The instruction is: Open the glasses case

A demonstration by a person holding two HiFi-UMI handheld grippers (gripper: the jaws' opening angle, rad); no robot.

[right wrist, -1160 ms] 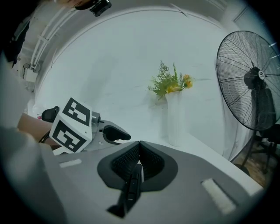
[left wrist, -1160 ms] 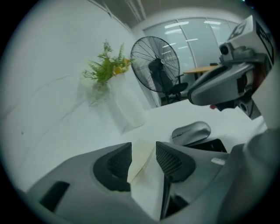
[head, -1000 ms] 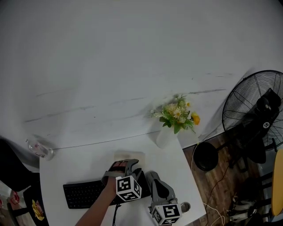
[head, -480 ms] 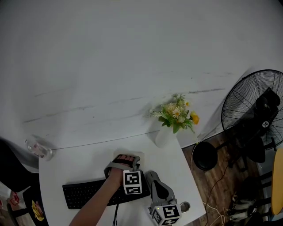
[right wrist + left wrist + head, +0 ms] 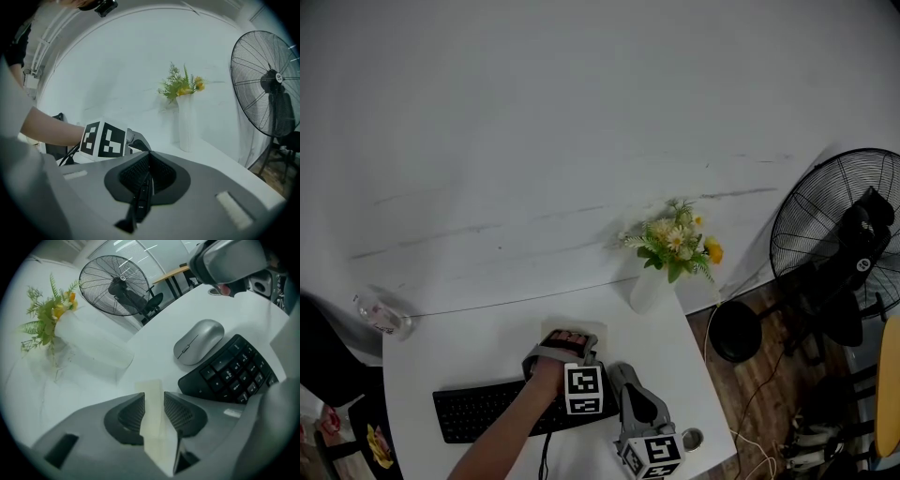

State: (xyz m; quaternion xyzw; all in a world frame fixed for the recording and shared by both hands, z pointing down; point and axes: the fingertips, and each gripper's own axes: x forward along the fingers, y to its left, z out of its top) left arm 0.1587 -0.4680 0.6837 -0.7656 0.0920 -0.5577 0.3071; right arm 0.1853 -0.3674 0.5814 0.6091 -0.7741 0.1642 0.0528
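Note:
The glasses case [image 5: 153, 427] is a pale cream, flat piece standing on edge on the white table [image 5: 469, 361]; in the head view only its far end [image 5: 581, 329] shows. My left gripper [image 5: 153, 401] points steeply down over it and its jaws are closing, with the case between them and both ribbed pads [image 5: 133, 413] touching its sides. My right gripper [image 5: 149, 161] hovers to the right near the front edge, shut, with nothing seen in it. It also shows in the head view [image 5: 622, 373], beside the left gripper [image 5: 565, 339].
A black keyboard [image 5: 483, 412] lies left of the grippers, with a silver mouse [image 5: 199, 341] beside it. A white vase of flowers [image 5: 652, 286] stands at the table's far right corner. A floor fan [image 5: 839, 244] stands beyond the right edge. A plastic bottle [image 5: 382, 317] lies at the far left.
The left gripper has sunk onto the case and rolled, its marker cube turning. Its jaws have narrowed around the case. The right gripper has stayed still.

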